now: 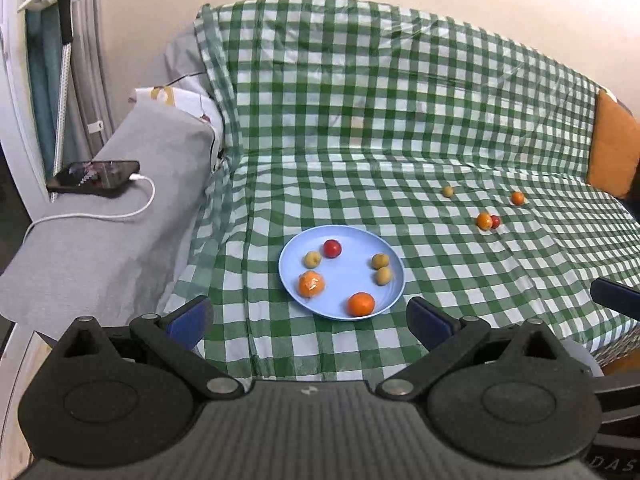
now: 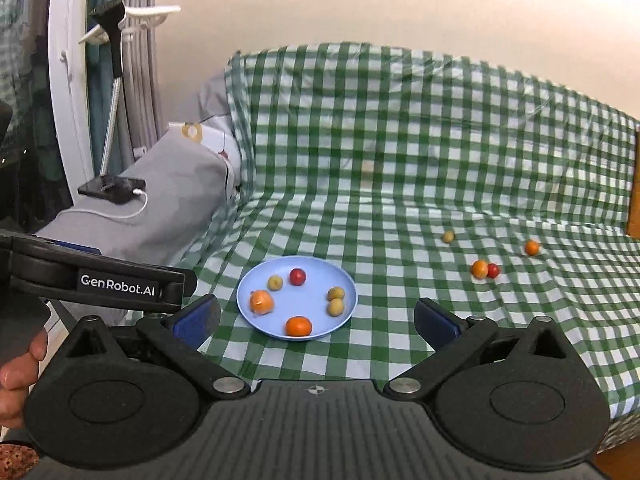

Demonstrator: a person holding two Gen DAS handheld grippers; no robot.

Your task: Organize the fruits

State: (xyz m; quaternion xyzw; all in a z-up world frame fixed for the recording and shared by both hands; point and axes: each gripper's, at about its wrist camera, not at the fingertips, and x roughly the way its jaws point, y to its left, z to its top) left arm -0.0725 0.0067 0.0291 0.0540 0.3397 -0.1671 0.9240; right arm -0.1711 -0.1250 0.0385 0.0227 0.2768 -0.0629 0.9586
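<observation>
Blue plate (image 1: 390, 268) on the checked cloth (image 1: 400, 120) holds six fruits; four more fruits (image 1: 484, 221) lie at two o'clock. Left tongs (image 1: 308, 320) and right tongs (image 2: 316, 318) are spread, empty.

Ahead of the left hand-held gripper (image 1: 310, 316), one blue plate (image 1: 292, 276) holds six fruits, two orange, three yellow-green, one red (image 1: 332, 248), while four more lie beyond to its right: two orange, one red, one yellow-green (image 1: 447, 191).
</observation>
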